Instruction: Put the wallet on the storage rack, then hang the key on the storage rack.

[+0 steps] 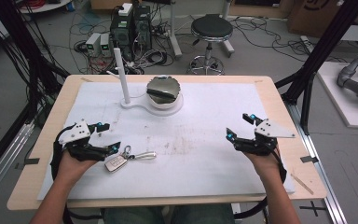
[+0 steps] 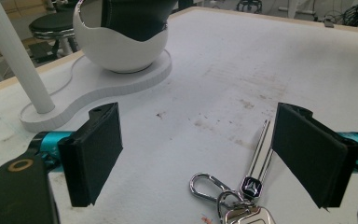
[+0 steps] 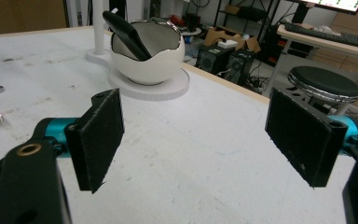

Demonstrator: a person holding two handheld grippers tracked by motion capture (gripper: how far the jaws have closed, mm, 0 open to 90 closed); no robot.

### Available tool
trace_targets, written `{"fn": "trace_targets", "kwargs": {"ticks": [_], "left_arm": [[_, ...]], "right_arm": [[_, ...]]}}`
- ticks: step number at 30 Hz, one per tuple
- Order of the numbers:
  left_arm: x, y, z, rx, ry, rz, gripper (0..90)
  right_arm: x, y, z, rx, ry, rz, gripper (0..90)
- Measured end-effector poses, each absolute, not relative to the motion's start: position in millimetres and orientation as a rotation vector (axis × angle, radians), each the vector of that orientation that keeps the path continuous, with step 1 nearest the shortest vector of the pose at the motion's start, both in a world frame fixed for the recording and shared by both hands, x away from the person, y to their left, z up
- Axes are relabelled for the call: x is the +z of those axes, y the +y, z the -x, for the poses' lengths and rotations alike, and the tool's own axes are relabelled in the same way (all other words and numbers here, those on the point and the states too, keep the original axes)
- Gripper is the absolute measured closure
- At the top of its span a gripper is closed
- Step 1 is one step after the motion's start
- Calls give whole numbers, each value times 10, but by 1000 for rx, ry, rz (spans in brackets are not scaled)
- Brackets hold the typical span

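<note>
the car key (image 1: 115, 163) lies on the white mat (image 1: 205, 168) at about 7 o'clock from the table's middle, its fob joined to a steel carabiner (image 1: 127, 151) and a thin metal strap (image 1: 144, 155) that trails toward 3 o'clock. the left gripper (image 1: 108, 136) sits just beside it, jaws wide apart with nothing between the pads; in the left gripper view the key ring sits low between them. the right gripper (image 1: 238, 127) rests well apart at 4 o'clock, jaws also spread wide and empty.

the bunch looks light, hard and slick, and loosely linked, so the parts will likely swing and rattle when lifted. the fob's flat body seems the surest place to pinch; the strap is thin and may slip.

open mat lies all around. the white egg-shaped bowl (image 1: 164, 95) with its dark handset and the upright post (image 1: 121, 74) stand at 12 o'clock, well clear. the table's near edge is close behind the key.
</note>
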State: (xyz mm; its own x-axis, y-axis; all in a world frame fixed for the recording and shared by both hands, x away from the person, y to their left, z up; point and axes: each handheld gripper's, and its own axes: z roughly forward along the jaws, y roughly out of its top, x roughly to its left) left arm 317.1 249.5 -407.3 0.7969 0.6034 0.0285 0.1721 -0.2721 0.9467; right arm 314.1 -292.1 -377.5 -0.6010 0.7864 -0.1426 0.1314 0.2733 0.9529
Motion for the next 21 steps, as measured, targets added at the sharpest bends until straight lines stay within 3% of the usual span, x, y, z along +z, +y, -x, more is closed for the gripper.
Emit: {"fn": "trace_targets", "kwargs": {"ticks": [21], "left_arm": [[-4081,2431,-3208,417,571,-1848,163]], "right_arm": [[-3755,-2912,-3178,1338,1910,-849,197]]}}
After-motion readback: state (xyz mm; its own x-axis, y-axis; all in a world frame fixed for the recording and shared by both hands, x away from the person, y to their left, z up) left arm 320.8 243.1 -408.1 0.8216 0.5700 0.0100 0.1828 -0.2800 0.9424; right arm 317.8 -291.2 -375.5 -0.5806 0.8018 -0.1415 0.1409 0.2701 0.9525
